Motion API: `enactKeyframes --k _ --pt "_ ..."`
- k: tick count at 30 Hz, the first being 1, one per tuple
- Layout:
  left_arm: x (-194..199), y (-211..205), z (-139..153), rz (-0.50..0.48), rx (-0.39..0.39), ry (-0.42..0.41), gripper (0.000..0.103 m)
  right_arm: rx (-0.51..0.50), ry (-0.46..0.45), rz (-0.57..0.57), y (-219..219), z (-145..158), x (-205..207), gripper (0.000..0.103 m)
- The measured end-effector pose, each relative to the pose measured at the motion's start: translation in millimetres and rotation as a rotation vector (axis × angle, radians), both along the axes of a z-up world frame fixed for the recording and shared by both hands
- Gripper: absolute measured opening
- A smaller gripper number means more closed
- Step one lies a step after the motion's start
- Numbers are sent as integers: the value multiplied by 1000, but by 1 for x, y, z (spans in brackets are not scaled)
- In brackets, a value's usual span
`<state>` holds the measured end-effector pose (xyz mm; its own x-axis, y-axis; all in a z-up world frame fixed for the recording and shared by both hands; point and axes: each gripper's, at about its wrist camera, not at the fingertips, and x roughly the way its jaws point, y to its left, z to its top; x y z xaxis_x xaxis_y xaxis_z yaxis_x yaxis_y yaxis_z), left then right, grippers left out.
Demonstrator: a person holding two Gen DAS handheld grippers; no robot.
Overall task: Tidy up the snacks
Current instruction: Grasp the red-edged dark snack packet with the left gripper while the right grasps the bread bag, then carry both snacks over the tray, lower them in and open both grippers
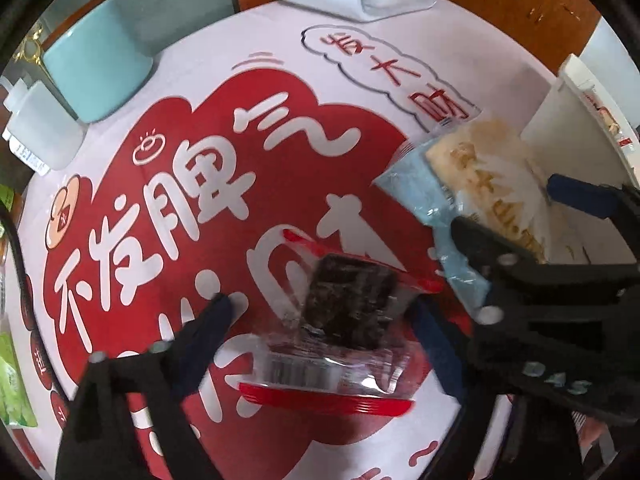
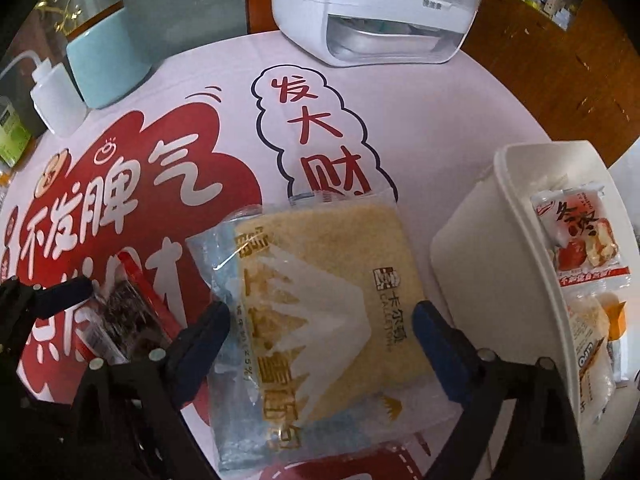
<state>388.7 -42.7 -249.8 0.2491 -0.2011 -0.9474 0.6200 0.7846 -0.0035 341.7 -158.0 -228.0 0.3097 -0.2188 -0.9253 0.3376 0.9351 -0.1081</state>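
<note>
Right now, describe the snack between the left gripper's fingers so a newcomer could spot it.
On the round table mat with big red lettering, look left of the yellow cake packet. The dark snack packet is clear plastic with red edges, showing a near-black block, the only dark snack there.

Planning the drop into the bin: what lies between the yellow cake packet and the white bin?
Only bare printed tablecloth lies between the cake packet and the white bin; the right wrist view shows it.

white appliance (image 2: 376,12) top cut off by frame edge. bin (image 2: 516,216) right side runs out of frame, lower snack packs inside half hidden. dark snack pack (image 1: 344,304) blurry, label unreadable. green packet (image 1: 14,384) clipped at left edge.
</note>
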Motion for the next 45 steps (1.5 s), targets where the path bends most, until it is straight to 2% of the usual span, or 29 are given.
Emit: enactKeyframes --k 2,3,5,6,8,9,12,13,20,28,38,45 --pt "-2 1 3 5 7 3 66 7 -13 18 2 4 -2 72" --pt "-3 3 4 12 1 2 65 15 -20 33 3 6 -3 68" --pt "-6 6 7 24 -16 11 56 28 -25 49 5 10 -5 56" --pt "-9 7 8 25 -17 8 54 48 -35 56 4 12 -7 54" --pt "-21 7 17 23 -24 -13 39 85 -49 68 4 15 -10 45" --pt "-27 11 21 28 -27 -13 38 116 -64 85 5 18 -14 39" --pt "-42 25 24 58 -33 21 38 191 -76 122 8 28 -25 8" --pt "-48 30 25 67 -30 25 38 216 -78 125 8 29 -29 5" --pt "-87 65 41 123 -60 25 38 343 -109 155 8 40 -65 3" --pt "-129 79 74 145 -101 -1 38 433 -184 208 8 87 -110 2" --pt "-170 46 151 121 -193 -100 38 493 -297 254 -14 151 -167 2" --pt "-198 0 203 106 -234 -167 38 483 -403 264 -68 200 -210 2"
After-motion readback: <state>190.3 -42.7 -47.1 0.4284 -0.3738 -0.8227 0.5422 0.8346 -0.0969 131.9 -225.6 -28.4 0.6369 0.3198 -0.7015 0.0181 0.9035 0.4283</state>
